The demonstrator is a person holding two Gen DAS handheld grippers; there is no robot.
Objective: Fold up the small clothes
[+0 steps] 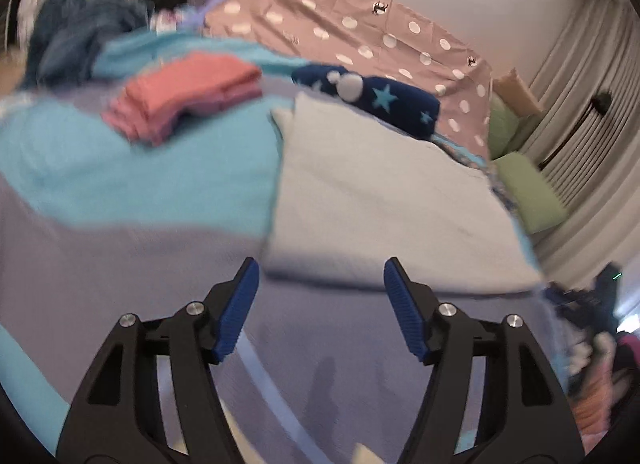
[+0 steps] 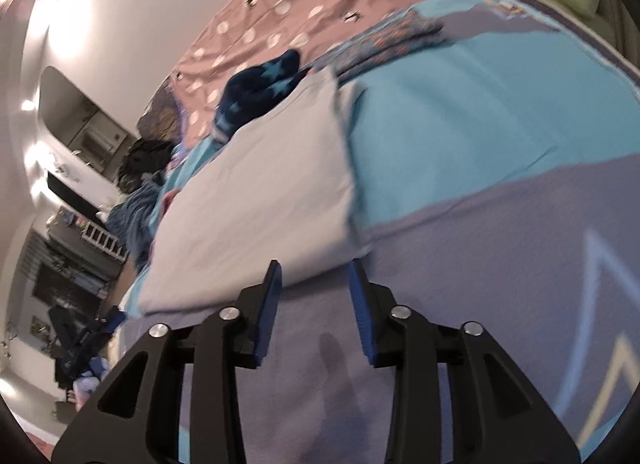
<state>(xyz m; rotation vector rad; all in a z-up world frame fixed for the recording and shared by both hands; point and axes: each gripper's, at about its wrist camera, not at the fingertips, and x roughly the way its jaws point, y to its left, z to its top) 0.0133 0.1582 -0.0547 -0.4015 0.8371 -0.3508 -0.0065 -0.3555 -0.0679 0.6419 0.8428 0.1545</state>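
In the left wrist view my left gripper sits at the bottom centre of the frame with its blue pads spread wide and nothing between them; it is released, hovering over the lilac part of the bedspread. Just above the fingertips, filling the centre and right of the frame, lies the folded pale grey garment, flat on the bedspread with its near edge close to the pads but apart from them. To its upper left rests a folded pink garment on the turquoise patch, and behind the grey piece, at centre top, a navy item with light blue stars. A blue crumpled heap of clothes occupies the upper left, and a dusty pink polka-dot sheet runs across the top. In the right wrist view my right gripper is at the bottom centre, its jaws parted more narrowly, gripping nothing; the tips reach the near edge of the same pale grey garment, which spreads across the left centre of the frame. The navy star item sits above it, and a patterned folded piece lies toward the upper right.
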